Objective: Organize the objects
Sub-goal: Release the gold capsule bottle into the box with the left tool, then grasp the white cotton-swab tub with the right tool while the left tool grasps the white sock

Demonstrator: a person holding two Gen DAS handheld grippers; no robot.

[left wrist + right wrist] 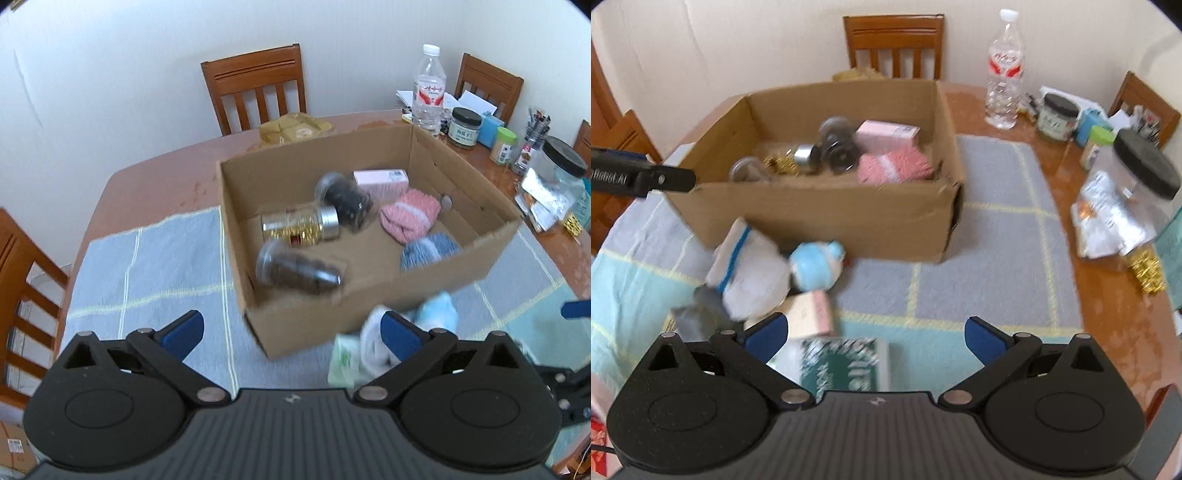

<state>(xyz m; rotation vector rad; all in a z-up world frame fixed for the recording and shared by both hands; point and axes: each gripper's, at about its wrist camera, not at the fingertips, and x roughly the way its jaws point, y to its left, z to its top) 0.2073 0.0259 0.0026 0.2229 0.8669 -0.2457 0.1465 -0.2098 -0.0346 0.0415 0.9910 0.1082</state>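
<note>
An open cardboard box (388, 291) (827, 218) stands on a checked cloth. Inside lie a jar of gold bits (299, 226), two dark-filled jars (299, 271) (345, 201), a pink box (380, 178), a pink knitted roll (410, 216) (892, 164) and a blue knitted roll (428, 251). In front of the box lie a white roll (750, 269), a light-blue roll (816, 264) (437, 310), a pale pink box (809, 314) and a green-printed packet (842, 365). My left gripper (291, 334) is open and empty before the box. My right gripper (875, 338) is open and empty above the packet.
A water bottle (428, 88) (1004, 70), dark-lidded jars (463, 127) (1145, 173), a green-lidded jar (504, 146), foil packets (1108, 218) and gold clips (1145, 269) crowd the table's right side. Wooden chairs (258, 88) stand around. A yellow bag (291, 127) lies behind the box.
</note>
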